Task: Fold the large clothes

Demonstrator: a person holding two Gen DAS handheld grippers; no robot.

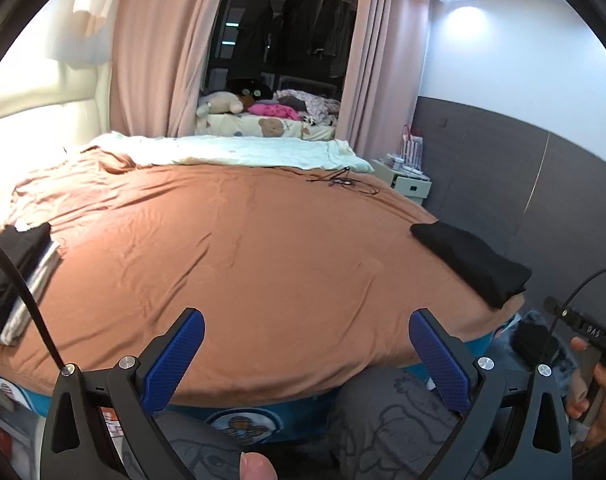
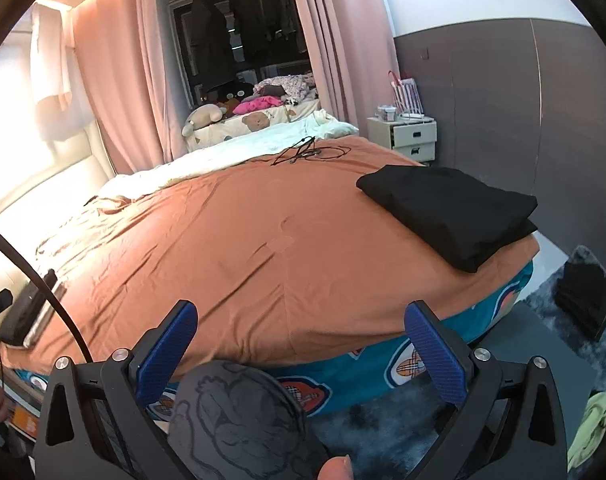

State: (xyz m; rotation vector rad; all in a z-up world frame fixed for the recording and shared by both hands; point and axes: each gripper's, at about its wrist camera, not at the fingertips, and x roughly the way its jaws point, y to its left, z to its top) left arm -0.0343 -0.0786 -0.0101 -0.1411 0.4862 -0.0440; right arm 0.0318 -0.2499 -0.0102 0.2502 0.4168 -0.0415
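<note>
Folded black clothes (image 2: 451, 216) lie at the orange bed's (image 2: 243, 240) right corner, apparently finished. Left gripper (image 1: 307, 354) and right gripper (image 2: 303, 346) hang spread and empty; the next garment should be spread flat mid-bed first.

**Rust-orange bed, black folds, blue pads**

The bedspread (image 2: 231, 240) is a plain rust orange, and a pale mint blanket (image 1: 239, 152) lies across its far end. Below the spread, the mattress side (image 2: 367, 372) is teal with white ovals holding orange-and-tan plaid cartoon figures. A folded garment (image 2: 455, 212) near the bed's right edge is solid black. The stack of folded clothes (image 1: 15, 276) at the left edge shows black over white layers. The curtains (image 2: 115, 92) are dusty pink. The wall panel (image 2: 483, 92) is dark grey under white. Both the left gripper (image 1: 307, 334) and the right gripper (image 2: 301, 322) have black frames with blue textured pads. The person's trousers (image 2: 235, 412) are grey with a dark outlined cartoon print.
</note>
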